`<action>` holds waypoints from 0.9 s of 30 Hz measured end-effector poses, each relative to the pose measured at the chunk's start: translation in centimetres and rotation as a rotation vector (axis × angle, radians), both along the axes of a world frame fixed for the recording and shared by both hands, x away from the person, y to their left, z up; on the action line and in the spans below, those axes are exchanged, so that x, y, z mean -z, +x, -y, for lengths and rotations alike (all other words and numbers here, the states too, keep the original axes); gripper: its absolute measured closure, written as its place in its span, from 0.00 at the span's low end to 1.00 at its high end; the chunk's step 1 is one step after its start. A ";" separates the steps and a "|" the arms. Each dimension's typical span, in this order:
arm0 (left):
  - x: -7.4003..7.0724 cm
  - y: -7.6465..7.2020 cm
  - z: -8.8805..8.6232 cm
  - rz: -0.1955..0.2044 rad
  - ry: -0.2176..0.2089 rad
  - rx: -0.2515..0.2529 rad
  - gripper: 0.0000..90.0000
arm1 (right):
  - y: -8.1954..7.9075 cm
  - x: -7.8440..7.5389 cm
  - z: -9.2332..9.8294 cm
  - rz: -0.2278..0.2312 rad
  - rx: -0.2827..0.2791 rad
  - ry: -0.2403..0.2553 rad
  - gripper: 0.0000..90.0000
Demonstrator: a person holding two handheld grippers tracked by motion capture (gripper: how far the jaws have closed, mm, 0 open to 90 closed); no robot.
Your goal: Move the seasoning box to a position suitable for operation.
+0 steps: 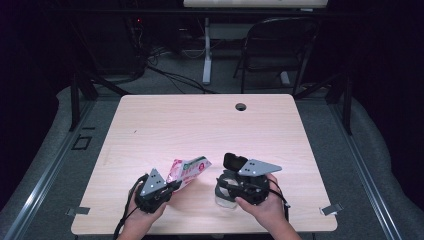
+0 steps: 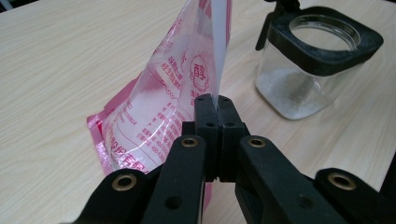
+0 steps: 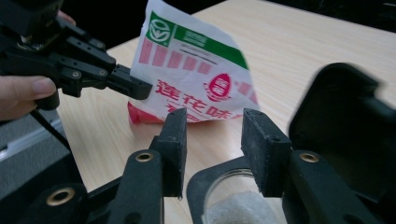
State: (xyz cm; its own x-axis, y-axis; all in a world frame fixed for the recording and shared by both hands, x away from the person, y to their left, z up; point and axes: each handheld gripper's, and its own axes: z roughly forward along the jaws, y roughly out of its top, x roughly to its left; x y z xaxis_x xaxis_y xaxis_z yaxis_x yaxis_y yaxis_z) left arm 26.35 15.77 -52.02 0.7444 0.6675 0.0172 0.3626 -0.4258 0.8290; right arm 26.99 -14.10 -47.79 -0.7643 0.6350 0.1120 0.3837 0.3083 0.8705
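At the left, the left gripper (image 1: 172, 186) is clamped on the edge of a pink and white bag (image 1: 188, 170), which stands tilted on the table (image 1: 200, 125), its bottom corner resting on the wood and its top leaning toward the jar (image 2: 314, 70). The thin plastic edge is all the jaws have, so the bag could slip out or swing, and if it is open, powder could spill on the table before it gets over the jar.

At the right, the right gripper (image 3: 212, 140) hangs just above the jar's open mouth, jaws fairly wide with nothing between them. The black lid (image 3: 345, 126) is flipped up beside it; a bump from this hand could knock it shut or tip the jar. Both hands sit low at the near edge, the 2 grippers angled inward toward each other.
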 end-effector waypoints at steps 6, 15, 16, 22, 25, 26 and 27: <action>0.4 -0.9 -0.5 -0.012 0.009 0.004 1.00 | 0.8 1.0 -1.9 0.011 -0.047 -0.065 0.58; 0.7 -1.1 -1.3 -0.032 -0.016 0.003 1.00 | 2.8 1.0 -4.1 0.050 -0.081 -0.115 0.54; 0.8 -1.1 -1.2 -0.031 -0.016 0.002 1.00 | 3.3 1.2 -4.4 0.031 -0.085 -0.109 0.55; 0.9 -1.1 -1.1 -0.034 -0.016 0.004 1.00 | 4.0 1.8 -4.9 -0.005 -0.111 -0.116 0.59; 1.0 -1.1 -1.2 -0.037 -0.021 0.002 1.00 | 3.9 2.0 -5.1 -0.016 -0.134 -0.112 0.64; 1.0 -1.1 -1.2 -0.037 -0.020 0.001 1.00 | 3.8 2.0 -5.2 -0.015 -0.142 -0.122 0.66; 1.0 -1.1 -1.3 -0.038 -0.021 0.000 1.00 | 3.8 2.0 -5.3 -0.014 -0.143 -0.127 0.68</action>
State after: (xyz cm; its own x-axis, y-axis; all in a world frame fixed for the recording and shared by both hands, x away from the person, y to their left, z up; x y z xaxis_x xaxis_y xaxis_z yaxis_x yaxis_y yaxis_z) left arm 25.23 17.02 -53.02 0.7445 0.6671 -0.0254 0.3940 -0.4083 0.8234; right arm 30.80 -8.79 -49.83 -0.8466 0.5299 0.0496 0.3404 0.4674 0.8159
